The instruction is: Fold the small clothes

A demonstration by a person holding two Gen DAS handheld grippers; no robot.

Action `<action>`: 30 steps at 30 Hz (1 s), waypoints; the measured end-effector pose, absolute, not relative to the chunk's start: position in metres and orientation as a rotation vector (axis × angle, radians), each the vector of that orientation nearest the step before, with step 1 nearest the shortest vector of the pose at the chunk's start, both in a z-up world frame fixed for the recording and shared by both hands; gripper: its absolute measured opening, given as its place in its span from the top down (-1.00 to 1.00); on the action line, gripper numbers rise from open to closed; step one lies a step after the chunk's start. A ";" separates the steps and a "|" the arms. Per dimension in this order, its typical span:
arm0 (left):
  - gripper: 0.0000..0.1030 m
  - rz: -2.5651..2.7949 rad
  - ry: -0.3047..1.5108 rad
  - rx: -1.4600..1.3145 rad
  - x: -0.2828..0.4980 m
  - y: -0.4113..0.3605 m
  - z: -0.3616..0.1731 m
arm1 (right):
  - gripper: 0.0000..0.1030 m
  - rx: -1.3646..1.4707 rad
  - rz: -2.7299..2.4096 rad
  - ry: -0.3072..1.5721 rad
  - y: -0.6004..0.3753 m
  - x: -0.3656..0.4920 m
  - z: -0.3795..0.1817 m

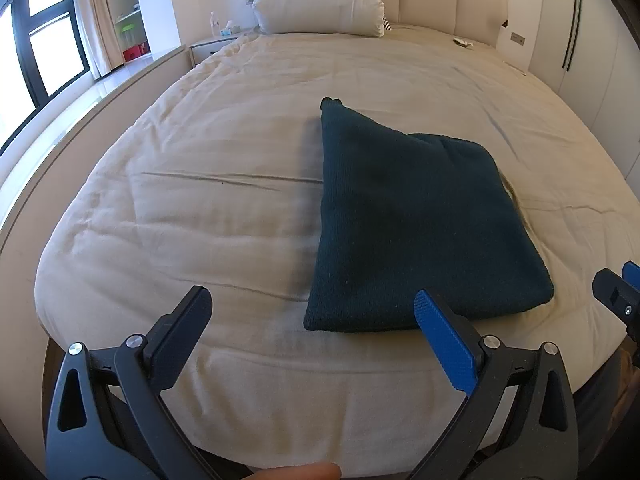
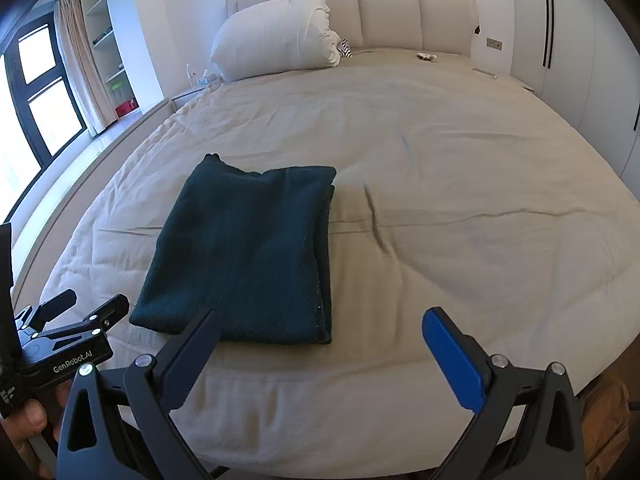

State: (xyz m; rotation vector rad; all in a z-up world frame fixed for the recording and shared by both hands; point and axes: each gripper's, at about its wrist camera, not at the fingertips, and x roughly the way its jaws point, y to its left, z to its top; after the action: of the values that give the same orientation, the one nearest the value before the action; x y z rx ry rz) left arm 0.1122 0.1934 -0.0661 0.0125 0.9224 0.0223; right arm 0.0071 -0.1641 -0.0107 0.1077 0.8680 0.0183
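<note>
1. Dark teal knit garment (image 1: pixel 420 224) lies folded into a rough rectangle on the bed (image 1: pixel 220 208), near the foot edge, flat on the beige cover.
2. One far corner of the garment sticks up/out as a small point toward the headboard; layered edges show along its right side in the right wrist view (image 2: pixel 248 256).
3. Left gripper (image 1: pixel 312 320): jaws spread wide, nothing between them. It hovers over the foot of the bed, just left of the garment's near edge; the blue pad overlaps the garment's near-right corner in view (contact can't be told).
4. Right gripper (image 2: pixel 320 344): jaws also released, wide apart, empty. The garment's near edge sits between and just beyond them, toward the left finger.
5. Each gripper shows in the other's view: left unit at lower left of the right wrist view, w/ a hand (image 2: pixel 28 420) around its handle.
6. White pillow (image 2: pixel 276 36) leans against the padded headboard (image 2: pixel 384 20), well apart from the garment.
7. Window (image 1: pixel 44 52) & curtain to the left, wardrobe doors (image 2: pixel 560 40) to the right.
</note>
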 end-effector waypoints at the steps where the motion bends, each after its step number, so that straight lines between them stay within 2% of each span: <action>1: -1.00 0.023 0.922 0.012 0.112 0.193 -0.066 | -1.00 0.108 0.019 0.870 -0.164 0.007 -0.011; 30: -1.00 0.023 0.928 0.008 0.115 0.195 -0.069 | -1.00 0.107 0.021 0.896 -0.167 0.004 -0.016</action>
State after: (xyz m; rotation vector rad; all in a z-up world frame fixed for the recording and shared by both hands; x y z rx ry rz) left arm 0.1154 0.1954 -0.0687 0.0084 0.9279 0.0227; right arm 0.0043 -0.1672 -0.0162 0.1073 0.8964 0.0215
